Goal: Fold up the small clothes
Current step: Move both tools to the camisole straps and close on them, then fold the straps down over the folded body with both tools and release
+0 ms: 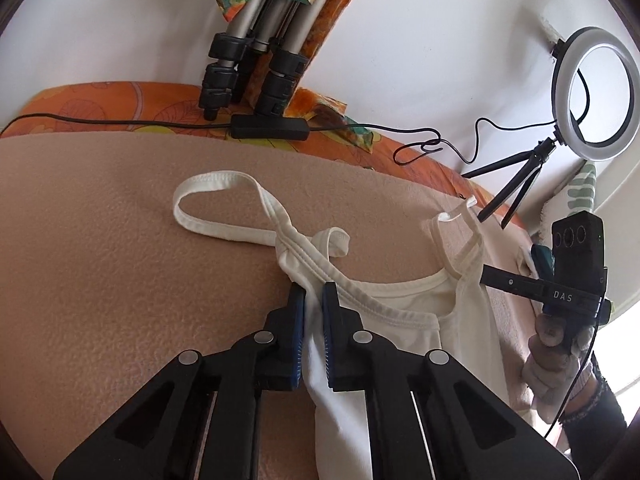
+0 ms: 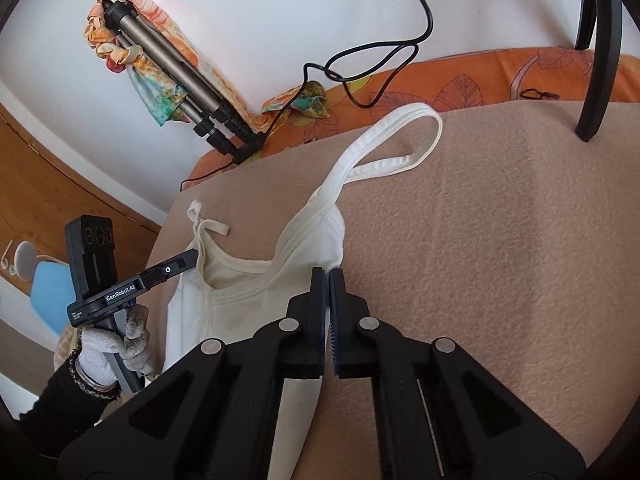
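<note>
- Two grippers pinch the small white sleeveless cotton top (image 1: 404,300), which lies on the beige fleece blanket (image 1: 120,260) that covers the work surface.
- On the left gripper (image 1: 314,300), the blue pads are pressed onto the fabric just below one shoulder strap.
- On the right gripper (image 2: 329,280), the fingers are closed almost together, with a thin edge of the fabric between them at the other armhole.
- One long strap loop (image 1: 216,200) lies twisted far out on the blanket, so, in my judgement, it needs to be straightened before any fold.
- A good next move, I think, is to lift both sides at equal height and pull gently apart, so the cloth becomes flat without wrinkles.
- Some risk comes from the black cable (image 1: 440,140) and the small black tripod with ring light (image 1: 516,184) near the blanket's far edge; the strap could catch there.
</note>
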A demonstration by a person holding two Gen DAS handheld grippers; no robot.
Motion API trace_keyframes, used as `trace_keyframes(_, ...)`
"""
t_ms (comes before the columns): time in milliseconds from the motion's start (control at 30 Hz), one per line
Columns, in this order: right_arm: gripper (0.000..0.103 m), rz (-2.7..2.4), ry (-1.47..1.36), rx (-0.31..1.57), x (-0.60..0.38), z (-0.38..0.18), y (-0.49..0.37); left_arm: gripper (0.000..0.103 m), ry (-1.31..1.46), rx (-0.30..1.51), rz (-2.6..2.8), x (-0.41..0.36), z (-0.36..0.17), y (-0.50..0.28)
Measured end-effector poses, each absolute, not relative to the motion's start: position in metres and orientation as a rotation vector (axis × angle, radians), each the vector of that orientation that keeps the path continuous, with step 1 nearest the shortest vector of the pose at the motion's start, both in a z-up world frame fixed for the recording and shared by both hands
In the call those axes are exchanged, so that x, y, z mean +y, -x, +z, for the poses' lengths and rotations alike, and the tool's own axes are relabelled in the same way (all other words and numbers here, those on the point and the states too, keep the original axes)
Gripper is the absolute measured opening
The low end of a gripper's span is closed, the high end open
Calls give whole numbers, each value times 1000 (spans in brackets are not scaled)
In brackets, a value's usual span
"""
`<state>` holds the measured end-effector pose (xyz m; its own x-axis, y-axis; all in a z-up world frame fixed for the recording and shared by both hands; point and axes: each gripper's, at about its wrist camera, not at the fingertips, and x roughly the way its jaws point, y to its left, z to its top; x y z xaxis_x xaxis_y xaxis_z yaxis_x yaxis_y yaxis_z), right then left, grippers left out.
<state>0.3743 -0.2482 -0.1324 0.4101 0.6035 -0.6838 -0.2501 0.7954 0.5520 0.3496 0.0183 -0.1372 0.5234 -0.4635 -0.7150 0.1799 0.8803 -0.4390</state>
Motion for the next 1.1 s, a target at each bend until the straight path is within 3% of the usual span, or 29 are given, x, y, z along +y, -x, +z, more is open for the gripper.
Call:
trace_keyframes(133,3,515,-380,1012,-259,-130,-379,6,358,938,-387,25,-137,-353)
trace_keyframes(200,3,558,-414,1015,-266,-127,-378,13,391,937,-392,31,-135,-355)
trace_keyframes(233,9,592,-442,1021,-267,-126,-378,20,406,943,-397,33,-135,-356)
trace_keyframes(333,41,630,-444,1005,-265,-120,-376,40,447,963,-401,36,-136,-361)
trace_keyframes(367,43,638,-435,1005,-261,-119,-376,43,459,970,-405,36,-137,-363)
trace_keyframes(533,42,623,-377,1031,-241,-126,-389,41,420,956,-413,24,-136,-366)
trace_keyframes(567,28,614,-374,1034,-238,-129,-391,39,412,955,-413,22,-137,-367)
trace_keyframes(600,19,605,-362,1037,-235,-131,-393,32,398,952,-407,20,-137,-368)
trace_keyframes(633,9,580,-336,1046,-233,-133,-395,11,385,959,-396,18,-138,-370)
trace_keyframes(667,7,569,-324,1042,-232,-135,-396,8,386,965,-386,17,-140,-373)
trace_keyframes(1100,6,618,-287,943,-237,-77,-375,6,385,843,-428,17,-94,-346)
